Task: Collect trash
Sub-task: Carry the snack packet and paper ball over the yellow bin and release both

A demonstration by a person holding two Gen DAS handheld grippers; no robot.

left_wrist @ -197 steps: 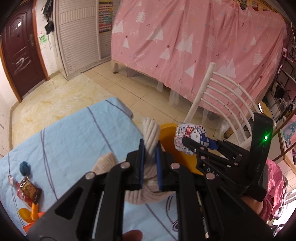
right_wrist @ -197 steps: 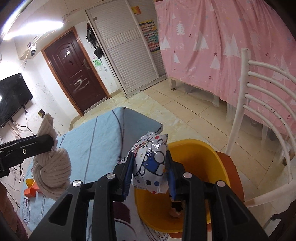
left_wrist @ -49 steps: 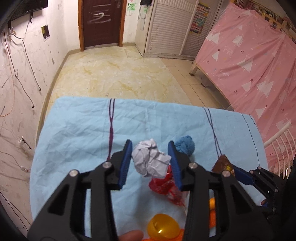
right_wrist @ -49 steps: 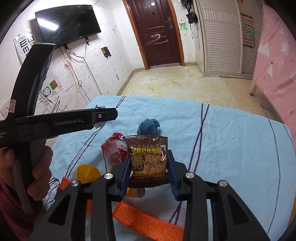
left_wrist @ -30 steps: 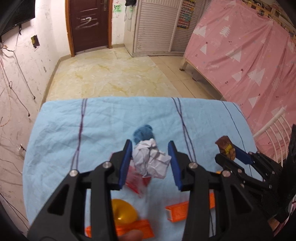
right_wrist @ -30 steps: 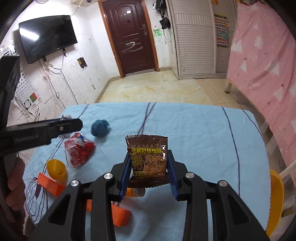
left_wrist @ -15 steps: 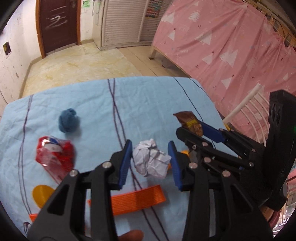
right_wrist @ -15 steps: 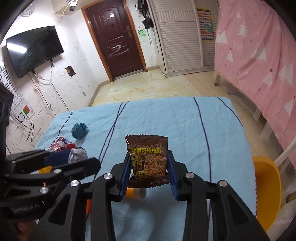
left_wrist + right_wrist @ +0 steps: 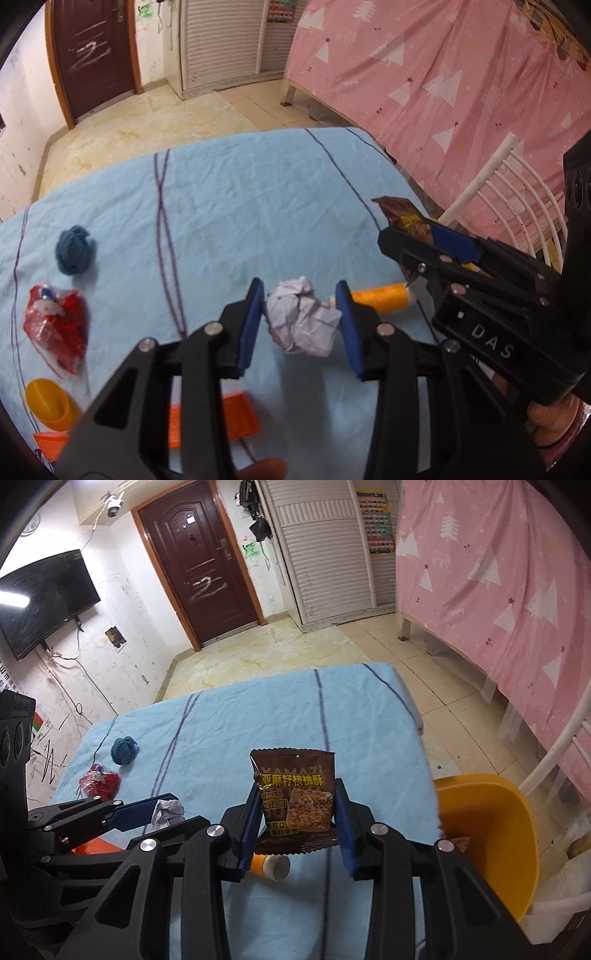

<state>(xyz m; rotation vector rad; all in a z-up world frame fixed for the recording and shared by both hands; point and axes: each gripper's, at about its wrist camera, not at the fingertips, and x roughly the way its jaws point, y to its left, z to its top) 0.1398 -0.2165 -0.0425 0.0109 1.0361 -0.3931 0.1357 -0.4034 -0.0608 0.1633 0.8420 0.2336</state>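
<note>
My left gripper is shut on a crumpled white paper ball, held above the light blue table cover. The right gripper is shut on a brown snack packet that stands upright between its blue pads. In the right wrist view the left gripper shows low on the left with the paper ball. In the left wrist view the right gripper shows at the right with the packet. A yellow bin sits off the table's right edge.
On the cover lie a red wrapper, a blue yarn ball, a yellow cup, orange flat pieces and an orange spool. A white chair and a pink curtain stand at the right.
Both grippers have swung right across the table with their loads still held. The yellow bin and white chair have come further into view; the red wrapper and yarn ball have slid left.
</note>
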